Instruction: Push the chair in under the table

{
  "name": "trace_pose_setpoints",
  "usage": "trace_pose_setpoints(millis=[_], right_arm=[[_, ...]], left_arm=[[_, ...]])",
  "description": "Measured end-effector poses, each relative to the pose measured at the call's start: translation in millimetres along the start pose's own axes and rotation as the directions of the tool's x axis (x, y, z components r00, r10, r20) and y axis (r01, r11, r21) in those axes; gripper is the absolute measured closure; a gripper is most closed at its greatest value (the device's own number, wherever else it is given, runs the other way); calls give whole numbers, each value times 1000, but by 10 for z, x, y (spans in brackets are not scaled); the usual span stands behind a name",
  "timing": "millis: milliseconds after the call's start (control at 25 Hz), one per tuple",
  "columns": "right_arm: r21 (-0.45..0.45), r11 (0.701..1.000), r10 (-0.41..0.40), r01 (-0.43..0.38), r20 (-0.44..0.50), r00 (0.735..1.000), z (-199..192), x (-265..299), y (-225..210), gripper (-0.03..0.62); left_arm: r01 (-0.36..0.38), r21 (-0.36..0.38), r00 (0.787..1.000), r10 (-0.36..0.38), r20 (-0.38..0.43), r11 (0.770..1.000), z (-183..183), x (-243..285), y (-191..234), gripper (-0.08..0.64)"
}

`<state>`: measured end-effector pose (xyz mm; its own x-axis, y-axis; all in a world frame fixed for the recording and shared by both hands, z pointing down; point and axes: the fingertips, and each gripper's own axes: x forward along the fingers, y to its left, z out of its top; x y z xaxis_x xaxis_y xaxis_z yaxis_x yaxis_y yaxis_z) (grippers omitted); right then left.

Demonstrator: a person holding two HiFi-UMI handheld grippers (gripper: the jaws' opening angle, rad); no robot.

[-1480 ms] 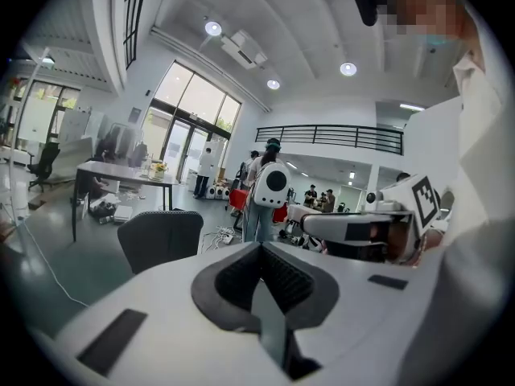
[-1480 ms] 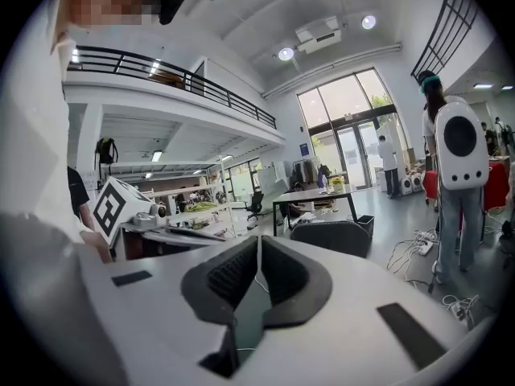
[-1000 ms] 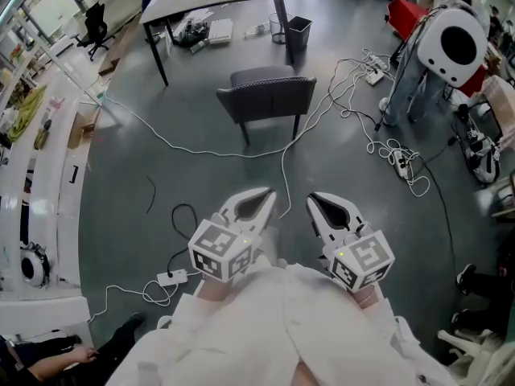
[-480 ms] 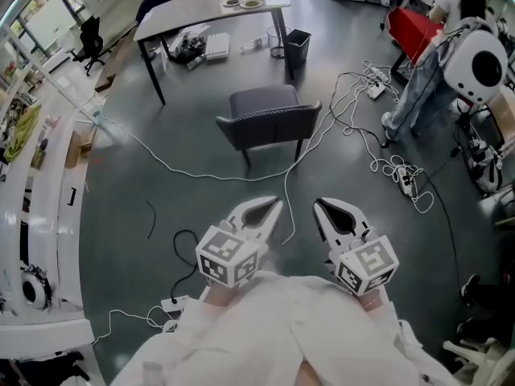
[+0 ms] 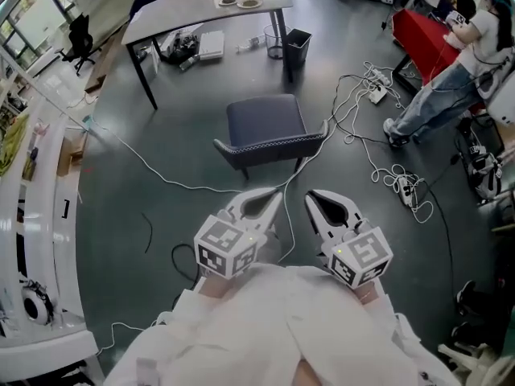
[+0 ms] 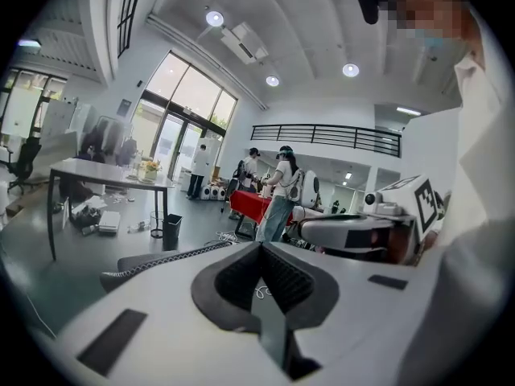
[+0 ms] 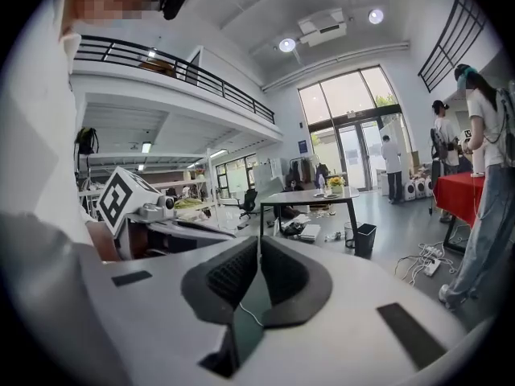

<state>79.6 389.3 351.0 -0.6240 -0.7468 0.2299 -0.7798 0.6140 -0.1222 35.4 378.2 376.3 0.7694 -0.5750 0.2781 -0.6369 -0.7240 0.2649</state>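
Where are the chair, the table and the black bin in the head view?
chair (image 5: 265, 121): head view, on the seat.
table (image 5: 187, 13): head view, on the bare tabletop.
black bin (image 5: 296, 48): head view, on its side wall.

No words, numbers or brand names can be read anywhere. The left marker cube (image 5: 228, 246) and the right marker cube (image 5: 360, 256) carry only black-and-white square patterns. A small blue sign (image 7: 302, 145) on the wall beyond the table (image 7: 314, 196) may bear lettering, too small to tell.
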Motion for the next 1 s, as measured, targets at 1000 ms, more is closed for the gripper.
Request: trace_pose_setpoints(millis=[1000], right_arm=[[72, 986, -152, 150, 28, 988, 353, 1338, -1130, 552]], left_arm=[[72, -8, 994, -73, -85, 997, 387, 874, 1452, 545]])
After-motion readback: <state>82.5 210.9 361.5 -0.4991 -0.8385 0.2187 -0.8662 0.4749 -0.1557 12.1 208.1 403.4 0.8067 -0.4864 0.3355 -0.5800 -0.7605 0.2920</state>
